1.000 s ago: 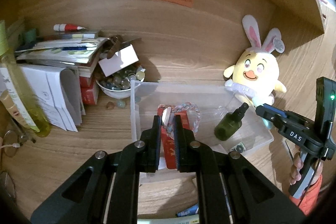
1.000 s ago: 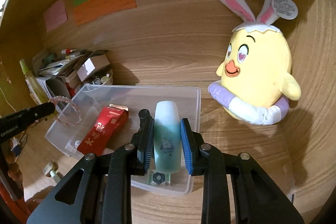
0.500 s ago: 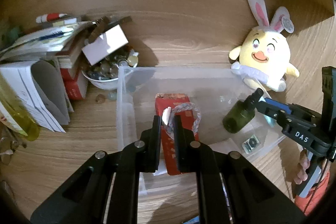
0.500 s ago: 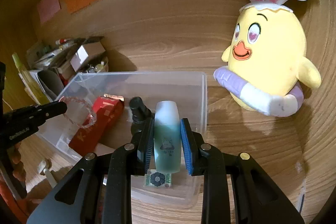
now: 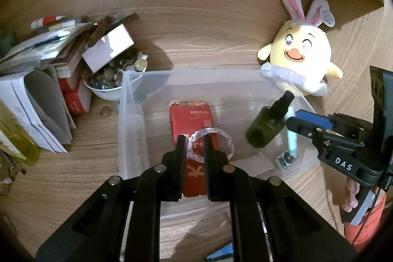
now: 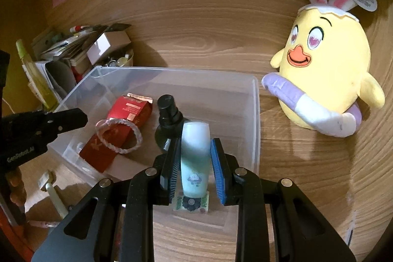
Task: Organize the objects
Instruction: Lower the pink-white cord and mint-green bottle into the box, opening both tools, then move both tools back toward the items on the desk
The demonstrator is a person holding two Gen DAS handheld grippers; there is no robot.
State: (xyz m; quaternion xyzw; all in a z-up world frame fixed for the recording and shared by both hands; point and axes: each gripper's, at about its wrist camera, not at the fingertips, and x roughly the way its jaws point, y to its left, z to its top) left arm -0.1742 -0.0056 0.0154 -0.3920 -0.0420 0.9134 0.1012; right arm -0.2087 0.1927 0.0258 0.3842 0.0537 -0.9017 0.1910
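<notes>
Since a second ago both grippers have come lower and nearer the clear plastic bin (image 6: 255, 114). The left gripper (image 5: 194, 139) has loosened: its fingers now stand slightly apart, and the twisted pale bracelet (image 5: 211, 145) that it was pinching lies draped on the red packet (image 5: 191, 129) inside the bin, one side of the loop between the fingertips. Whether it touches a pad I cannot tell. From the right wrist view the bracelet (image 6: 120, 136) looks to be resting flat on the packet (image 6: 118, 129).

The right gripper (image 6: 195, 151) has its blue-padded fingers spread just wider than the mint-green bottle (image 6: 195, 154), which lies in the bin beside the dark green spray bottle (image 6: 169, 124), its foot over a small patterned tile (image 6: 191, 203). A gap shows at each pad, so I judge it released.

The bracelet looks light and limp; it would sag from a pinch, so take it across the cord, not by the loop's span. The mint bottle looks like smooth, rigid, rounded plastic, likely to slip; grip it at mid-body, square to the pads. The yellow chick plush (image 6: 326, 75) sits outside, just beside the bin's right wall, soft and easy to squeeze anywhere.
</notes>
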